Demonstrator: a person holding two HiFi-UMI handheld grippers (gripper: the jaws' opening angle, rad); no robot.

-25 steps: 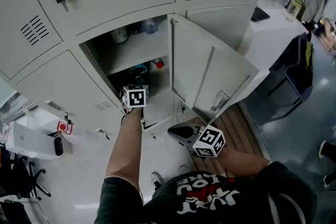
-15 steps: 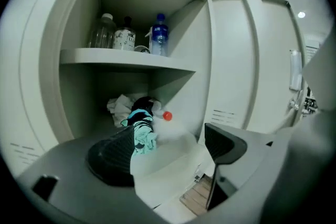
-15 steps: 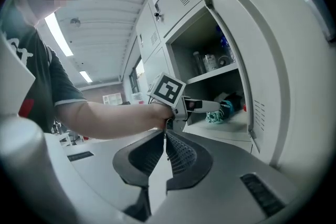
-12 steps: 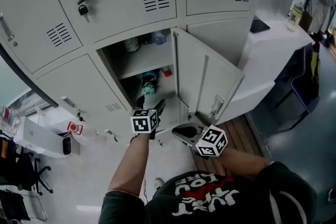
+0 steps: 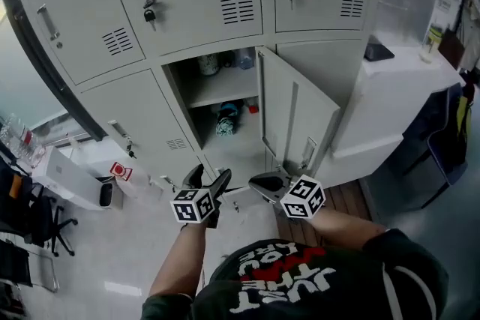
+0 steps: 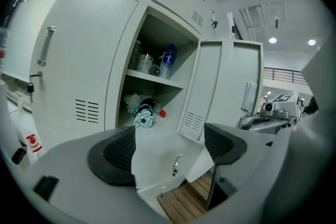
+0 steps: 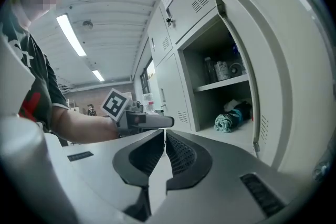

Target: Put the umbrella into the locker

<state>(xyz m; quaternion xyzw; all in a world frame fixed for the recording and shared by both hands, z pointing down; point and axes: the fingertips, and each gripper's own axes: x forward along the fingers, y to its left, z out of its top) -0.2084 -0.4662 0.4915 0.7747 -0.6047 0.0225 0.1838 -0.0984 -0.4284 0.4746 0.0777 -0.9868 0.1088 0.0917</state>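
The folded teal-and-dark umbrella lies on the floor of the open locker's lower compartment, also seen in the left gripper view and the right gripper view. My left gripper hangs well in front of and below the locker, open, with nothing between its fingers. Just to its right, my right gripper is shut and empty. The locker door stands swung out to the right.
Bottles and a jar stand on the shelf above the umbrella, and a small red thing sits beside it. A white box lies on the floor at left. A white counter and wooden slats are at right.
My left gripper has drawn back out of the locker toward me, leaving the umbrella inside. The right gripper has hardly moved. The head view has tilted up.
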